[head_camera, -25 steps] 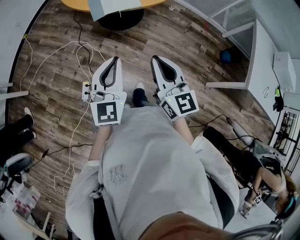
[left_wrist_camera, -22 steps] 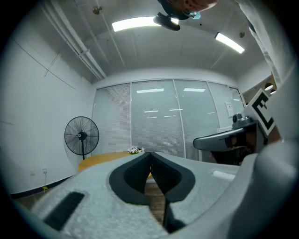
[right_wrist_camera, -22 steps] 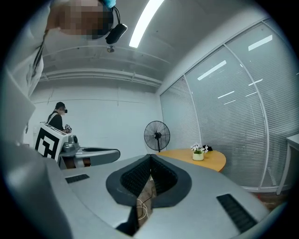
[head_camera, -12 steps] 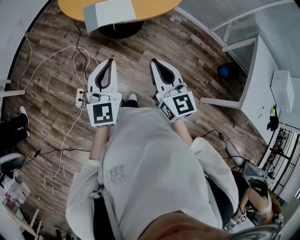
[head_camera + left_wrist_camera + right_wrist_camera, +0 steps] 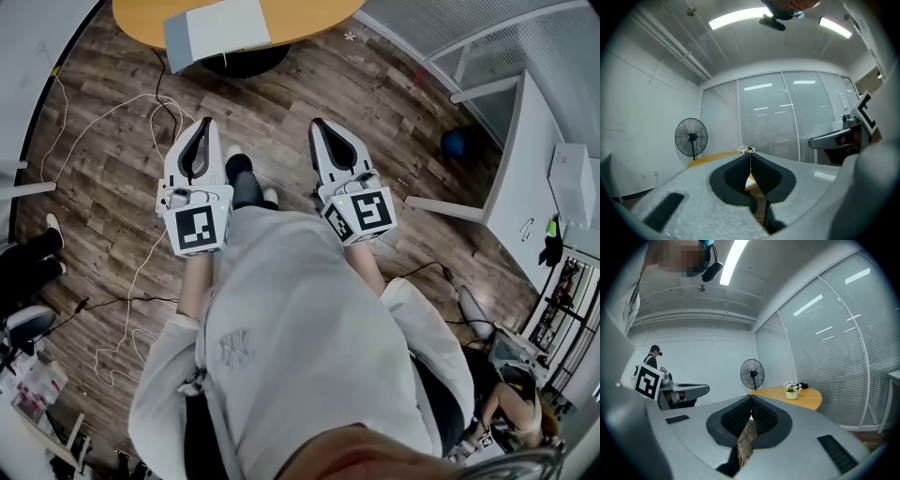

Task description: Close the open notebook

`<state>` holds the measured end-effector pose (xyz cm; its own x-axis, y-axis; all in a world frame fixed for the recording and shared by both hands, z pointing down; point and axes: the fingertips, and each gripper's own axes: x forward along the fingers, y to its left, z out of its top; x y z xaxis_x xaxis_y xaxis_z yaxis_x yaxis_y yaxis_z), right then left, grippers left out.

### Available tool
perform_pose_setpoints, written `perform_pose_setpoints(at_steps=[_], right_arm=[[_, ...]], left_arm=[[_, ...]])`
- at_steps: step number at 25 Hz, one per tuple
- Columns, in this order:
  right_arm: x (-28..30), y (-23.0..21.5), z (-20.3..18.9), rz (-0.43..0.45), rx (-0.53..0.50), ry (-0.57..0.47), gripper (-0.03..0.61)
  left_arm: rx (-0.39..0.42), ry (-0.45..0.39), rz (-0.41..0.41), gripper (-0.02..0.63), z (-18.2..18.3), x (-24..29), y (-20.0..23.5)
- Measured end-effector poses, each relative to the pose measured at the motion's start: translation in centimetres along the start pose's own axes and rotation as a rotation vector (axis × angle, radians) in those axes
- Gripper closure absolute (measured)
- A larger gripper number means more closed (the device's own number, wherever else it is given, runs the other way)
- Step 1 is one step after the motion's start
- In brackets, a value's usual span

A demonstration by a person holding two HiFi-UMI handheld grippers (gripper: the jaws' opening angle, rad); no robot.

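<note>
The open notebook (image 5: 217, 28) lies with pale pages up on the round orange table (image 5: 309, 14) at the top of the head view. Both grippers are held level over the wooden floor, short of the table, and hold nothing. My left gripper (image 5: 202, 128) is shut, its tips meeting (image 5: 750, 158) with the table's edge (image 5: 710, 158) beyond them. My right gripper (image 5: 324, 127) is shut as well, its jaws closed at the tip (image 5: 751, 399). In the right gripper view the orange table (image 5: 808, 398) carries a small flower pot (image 5: 791, 393).
White cables (image 5: 141, 103) trail across the floor to the left. The table's black base (image 5: 246, 58) stands ahead. A white desk (image 5: 525, 150) and a blue ball (image 5: 453, 142) are at the right. A standing fan (image 5: 691, 137) is by the glass wall. People sit at both lower sides.
The table and notebook have come further into the head view as the person walks toward them. Both grippers moved forward with the body and stayed shut.
</note>
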<state>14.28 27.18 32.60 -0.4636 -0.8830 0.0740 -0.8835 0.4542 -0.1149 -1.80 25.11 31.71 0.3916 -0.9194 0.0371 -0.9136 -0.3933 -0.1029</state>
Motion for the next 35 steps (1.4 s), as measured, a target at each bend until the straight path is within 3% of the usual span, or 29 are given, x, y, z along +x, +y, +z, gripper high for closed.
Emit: perform_pose_setpoints(at_steps=[7, 13, 22, 29, 35], right_arm=[[3.9, -1.7, 0.2, -0.013, 0.009, 0.017, 0.585], [10.4, -2.6, 0.6, -0.018, 0.014, 0.038, 0.584], [19.7, -3.6, 2.4, -0.074, -0.003, 0.022, 0.584], [22.6, -4.7, 3.5, -0.157, -0.018, 0.008, 0.584], [24.2, -5.6, 4.3, -0.183, -0.037, 0.005, 0.584]], left_arm=[[-0.041, 0.012, -0.022, 0.597, -0.3, 3.8, 1.8], [-0.066, 0.031, -0.012, 0.597, -0.9, 8.8, 6.5], [-0.077, 0.005, -0.074, 0.597, -0.4, 15.5, 13.6], [-0.088, -0.009, -0.129, 0.597, -0.5, 18.4, 16.5], [-0.128, -0.012, -0.099, 0.597, -1.2, 19.7, 19.1]])
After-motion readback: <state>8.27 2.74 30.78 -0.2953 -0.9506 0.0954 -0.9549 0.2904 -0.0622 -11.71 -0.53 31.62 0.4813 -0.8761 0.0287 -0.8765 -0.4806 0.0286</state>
